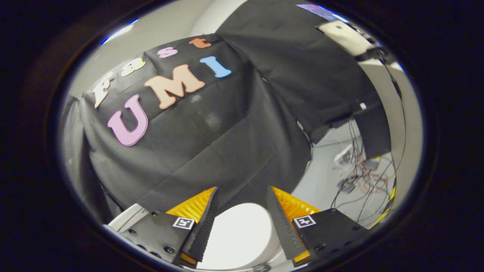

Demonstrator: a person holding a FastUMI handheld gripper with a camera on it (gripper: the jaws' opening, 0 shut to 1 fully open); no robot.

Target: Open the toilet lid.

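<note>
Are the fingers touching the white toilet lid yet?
Cannot tell. In the gripper view the open gripper frames the rounded white toilet lid between its fingers, but neither contact nor a gap at their inner faces is plain.

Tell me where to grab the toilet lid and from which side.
Likely the lid's rounded front rim, approached from the front and hooked from beneath. The lid looks shut and flat, so the rim is the one thin part to pinch. The tool is open above it, fingers astride, touching nothing.

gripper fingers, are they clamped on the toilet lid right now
No. The gripper is open, its fingers spread apart with the white toilet lid showing in the gap between them, and neither finger presses on it.
</note>
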